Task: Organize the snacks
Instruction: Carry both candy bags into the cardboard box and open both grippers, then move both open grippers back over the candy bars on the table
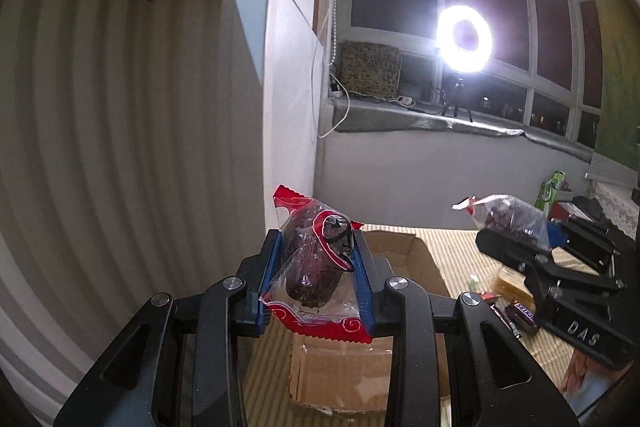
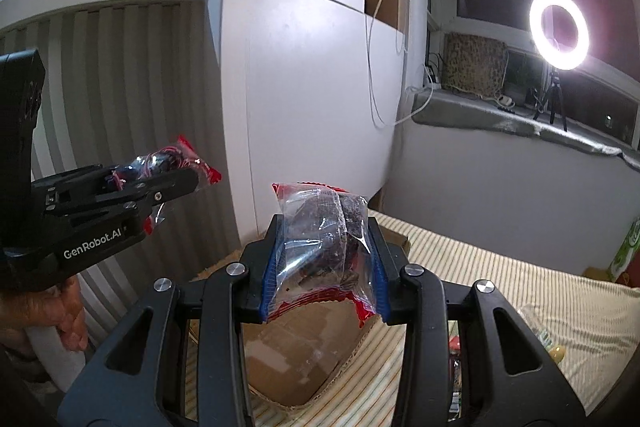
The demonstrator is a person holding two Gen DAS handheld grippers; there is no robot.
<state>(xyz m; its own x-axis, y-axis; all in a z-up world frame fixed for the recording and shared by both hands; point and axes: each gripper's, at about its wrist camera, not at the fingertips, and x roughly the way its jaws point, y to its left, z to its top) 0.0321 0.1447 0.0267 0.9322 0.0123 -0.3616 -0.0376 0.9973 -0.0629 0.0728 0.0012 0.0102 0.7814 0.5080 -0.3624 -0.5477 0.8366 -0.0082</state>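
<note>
I pinch one red-edged snack packet (image 1: pixel 316 263) in my left hand-held gripper (image 1: pixel 318 267) and another (image 2: pixel 324 247) in my right hand-held gripper (image 2: pixel 325 259), both above the cardboard box (image 1: pixel 400 251) for dropping in.

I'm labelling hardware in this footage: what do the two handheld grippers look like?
Both are matte black linkage frames with cut-out slots and silver round pivot bolts. Each has ribbed blue fingers. The left gripper carries white "GenRobot.AI" lettering on its side; the right gripper shows "DAS". A bare hand grips the left one; no cables visible.
</note>
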